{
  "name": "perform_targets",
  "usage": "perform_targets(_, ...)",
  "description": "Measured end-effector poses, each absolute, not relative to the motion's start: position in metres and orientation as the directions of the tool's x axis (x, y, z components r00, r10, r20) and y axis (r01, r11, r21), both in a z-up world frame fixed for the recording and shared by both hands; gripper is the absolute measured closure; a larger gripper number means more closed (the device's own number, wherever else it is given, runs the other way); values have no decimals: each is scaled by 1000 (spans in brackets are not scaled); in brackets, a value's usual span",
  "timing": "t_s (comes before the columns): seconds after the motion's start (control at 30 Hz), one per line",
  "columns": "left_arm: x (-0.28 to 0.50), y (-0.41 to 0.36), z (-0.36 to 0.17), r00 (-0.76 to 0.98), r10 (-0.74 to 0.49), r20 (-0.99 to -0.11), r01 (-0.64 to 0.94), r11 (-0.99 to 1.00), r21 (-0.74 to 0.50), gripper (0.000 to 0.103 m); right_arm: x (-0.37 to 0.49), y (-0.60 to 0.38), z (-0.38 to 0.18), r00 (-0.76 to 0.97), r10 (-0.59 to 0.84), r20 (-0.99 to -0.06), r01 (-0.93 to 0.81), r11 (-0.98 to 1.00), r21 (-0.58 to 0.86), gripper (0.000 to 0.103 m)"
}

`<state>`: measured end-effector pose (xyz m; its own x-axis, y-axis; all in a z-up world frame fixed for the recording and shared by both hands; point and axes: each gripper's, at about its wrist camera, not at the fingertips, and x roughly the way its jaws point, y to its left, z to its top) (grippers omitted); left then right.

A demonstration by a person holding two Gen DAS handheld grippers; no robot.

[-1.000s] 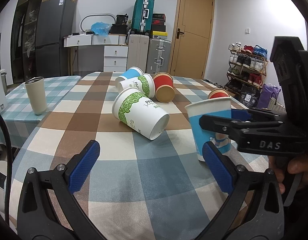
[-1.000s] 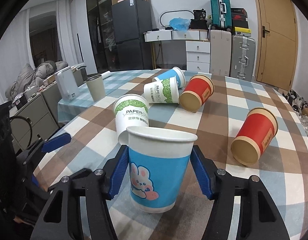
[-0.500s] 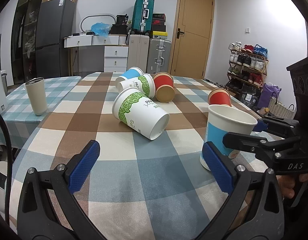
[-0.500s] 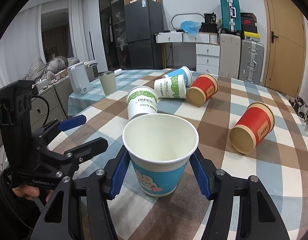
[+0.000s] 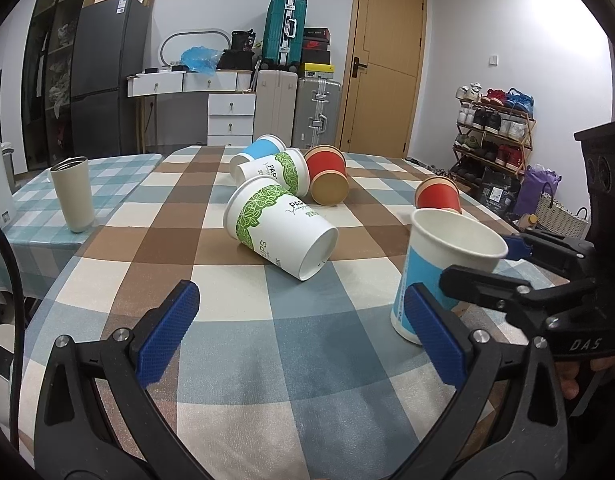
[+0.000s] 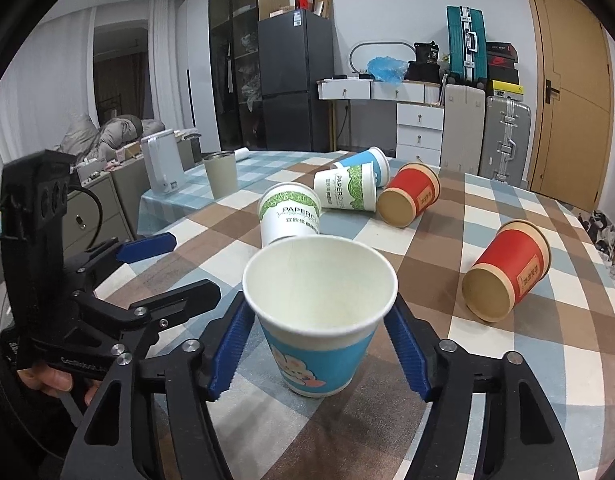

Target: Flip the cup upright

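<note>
A blue paper cup with a rabbit print (image 6: 319, 328) stands upright on the checked tablecloth (image 6: 487, 360), mouth up and empty. My right gripper (image 6: 320, 356) has its blue pads on both sides of the cup, a small gap showing at each side. The cup also shows in the left wrist view (image 5: 447, 264), at the right, with the right gripper (image 5: 507, 264) around it. My left gripper (image 5: 299, 332) is open and empty over the near table, left of the cup.
Several cups lie on their sides: a green-leaf cup (image 5: 279, 228), another (image 5: 275, 170), a blue one (image 5: 257, 152), two red ones (image 5: 327, 178) (image 6: 507, 272). A beige tumbler (image 5: 73, 192) stands on the side table at left.
The right gripper has drawn back a little and risen, so I look further down into the cup. The cup stands still on the cloth. The left gripper has not moved.
</note>
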<state>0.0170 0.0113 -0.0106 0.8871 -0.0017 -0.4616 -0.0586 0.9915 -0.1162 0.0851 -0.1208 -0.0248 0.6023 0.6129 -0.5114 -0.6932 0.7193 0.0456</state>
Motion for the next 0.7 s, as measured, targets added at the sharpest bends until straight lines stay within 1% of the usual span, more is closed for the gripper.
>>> perform_targets(0.1, 17, 11, -10, 889, 1, -458, -58, 992, -109, 1, 80, -133, -21, 617, 633, -467, -692, 719, 60, 4)
perform_targets(0.17, 17, 10, -10, 890, 0, -456, -54, 993, -105, 1, 78, -144, -19, 630, 640, -440, -689, 722, 65, 0)
perform_targets(0.4, 15, 11, -10, 894, -7, -447, -42, 994, -99, 1, 80, -168, -22, 624, 672, -398, -687, 715, 130, 0)
perform_targets(0.6, 16, 10, -11, 895, -11, -446, -33, 995, -92, 1, 77, -173, -24, 610, 698, -374, -702, 695, 152, 0)
perform_targets(0.7, 15, 10, -12, 896, -17, -444, -28, 995, -95, 1, 74, -172, -24, 610, 702, -368, -709, 691, 141, 0)
